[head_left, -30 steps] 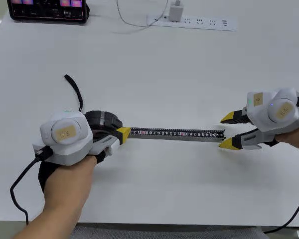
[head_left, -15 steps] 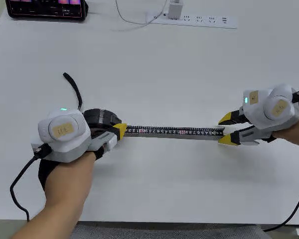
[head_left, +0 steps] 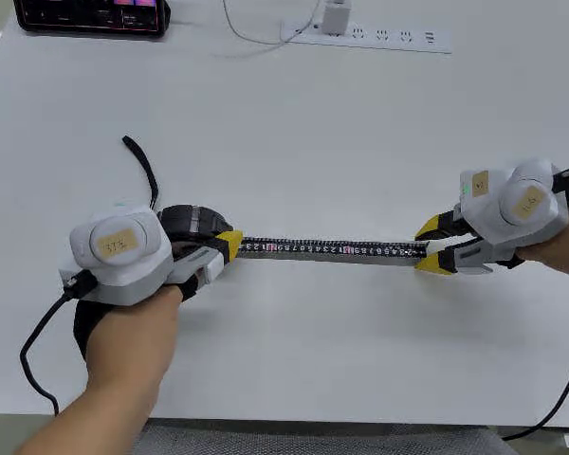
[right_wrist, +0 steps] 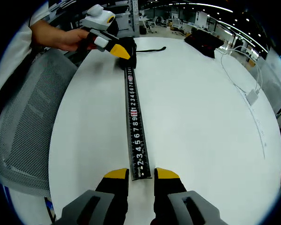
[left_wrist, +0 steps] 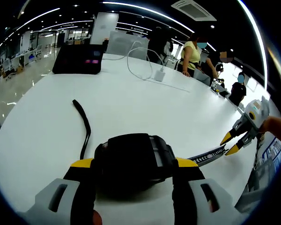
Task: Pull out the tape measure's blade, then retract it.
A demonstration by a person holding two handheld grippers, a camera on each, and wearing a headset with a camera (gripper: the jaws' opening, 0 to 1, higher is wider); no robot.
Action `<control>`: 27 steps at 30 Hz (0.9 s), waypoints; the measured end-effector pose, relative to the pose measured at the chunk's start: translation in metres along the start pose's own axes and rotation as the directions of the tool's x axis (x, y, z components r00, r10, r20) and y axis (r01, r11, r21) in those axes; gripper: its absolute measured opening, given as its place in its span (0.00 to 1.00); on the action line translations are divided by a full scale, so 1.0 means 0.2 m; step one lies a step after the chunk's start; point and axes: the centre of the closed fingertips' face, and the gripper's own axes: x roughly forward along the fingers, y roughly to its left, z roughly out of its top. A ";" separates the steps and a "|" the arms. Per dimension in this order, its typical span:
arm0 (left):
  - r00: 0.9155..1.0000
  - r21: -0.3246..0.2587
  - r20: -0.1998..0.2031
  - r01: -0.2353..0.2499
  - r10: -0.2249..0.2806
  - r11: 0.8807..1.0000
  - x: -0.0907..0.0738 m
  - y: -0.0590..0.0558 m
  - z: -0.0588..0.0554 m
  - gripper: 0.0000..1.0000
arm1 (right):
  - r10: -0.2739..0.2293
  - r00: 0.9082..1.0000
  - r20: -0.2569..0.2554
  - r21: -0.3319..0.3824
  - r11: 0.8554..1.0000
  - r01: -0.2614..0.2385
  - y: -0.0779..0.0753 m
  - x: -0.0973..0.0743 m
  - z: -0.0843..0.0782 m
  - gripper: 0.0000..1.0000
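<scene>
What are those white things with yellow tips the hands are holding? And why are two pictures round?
Those are tongs; a person's hands hold one pair each. The picture from above comes from a camera on the person's head. Each round one comes from a camera riding on a pair of tongs. The left tongs clamp a black tape measure. Its blade lies pulled out across the white table, its end between the tips of the right tongs; whether they pinch it, I cannot tell. A power strip lies at the back.
</scene>
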 end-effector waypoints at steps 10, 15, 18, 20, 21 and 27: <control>1.000 -0.002 -0.001 0.001 -0.001 1.000 0.00 0.00 0.00 0.63 | 0.008 1.000 -0.015 -0.005 1.000 -0.008 0.00 0.01 -0.02 0.14; 1.000 -0.006 -0.003 0.001 -0.001 1.000 0.00 0.00 0.00 0.63 | 0.007 1.000 -0.020 -0.015 1.000 -0.007 0.00 0.02 -0.02 0.12; 1.000 -0.010 -0.006 0.003 -0.003 1.000 0.01 0.00 0.00 0.63 | 0.008 1.000 -0.022 -0.012 1.000 -0.008 0.00 0.02 -0.02 0.12; 1.000 -0.014 -0.006 -0.001 0.001 1.000 0.01 0.00 0.00 0.63 | 0.006 1.000 -0.018 -0.008 1.000 -0.006 0.00 0.02 -0.02 0.12; 1.000 -0.015 -0.007 -0.002 0.002 1.000 0.01 0.00 0.00 0.63 | 0.006 1.000 -0.018 -0.006 1.000 -0.006 0.00 0.02 -0.02 0.12; 1.000 -0.017 -0.011 -0.006 0.006 1.000 0.01 0.01 0.00 0.63 | 0.005 1.000 -0.021 -0.009 1.000 -0.006 -0.01 0.02 -0.02 0.11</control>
